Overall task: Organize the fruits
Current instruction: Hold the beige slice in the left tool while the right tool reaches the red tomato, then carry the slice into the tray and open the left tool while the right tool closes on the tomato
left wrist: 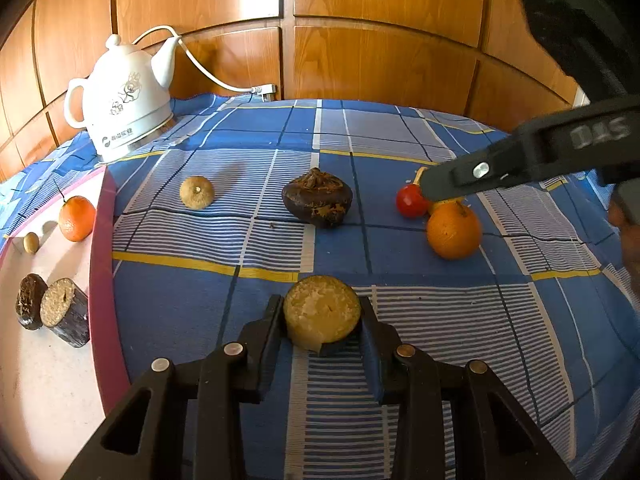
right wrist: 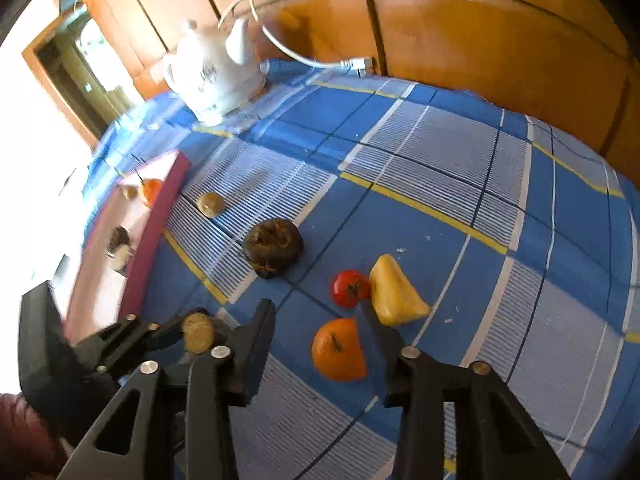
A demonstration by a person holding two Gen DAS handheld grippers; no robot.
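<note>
My left gripper (left wrist: 322, 322) is shut on a dark-skinned cut piece (left wrist: 322, 318) with a pale round face, held low over the blue checked cloth; the right wrist view shows that piece (right wrist: 198, 334) at lower left. My right gripper (right wrist: 316, 308) is open around an orange (right wrist: 340, 348). Its right finger overlaps the orange's edge and its left finger stands apart. A red tomato (right wrist: 350, 288) and a yellow fruit piece (right wrist: 396, 296) lie just beyond the fingertips. A dark wrinkled fruit (left wrist: 318, 198) and a small tan one (left wrist: 197, 192) lie mid-table.
A pink-rimmed white tray (left wrist: 102, 240) at the left holds a small orange (left wrist: 77, 218), a little brown nut (left wrist: 31, 243) and two dark cut pieces (left wrist: 66, 312). A white kettle (left wrist: 128, 100) with its cord stands at the back left, before wooden wall panels.
</note>
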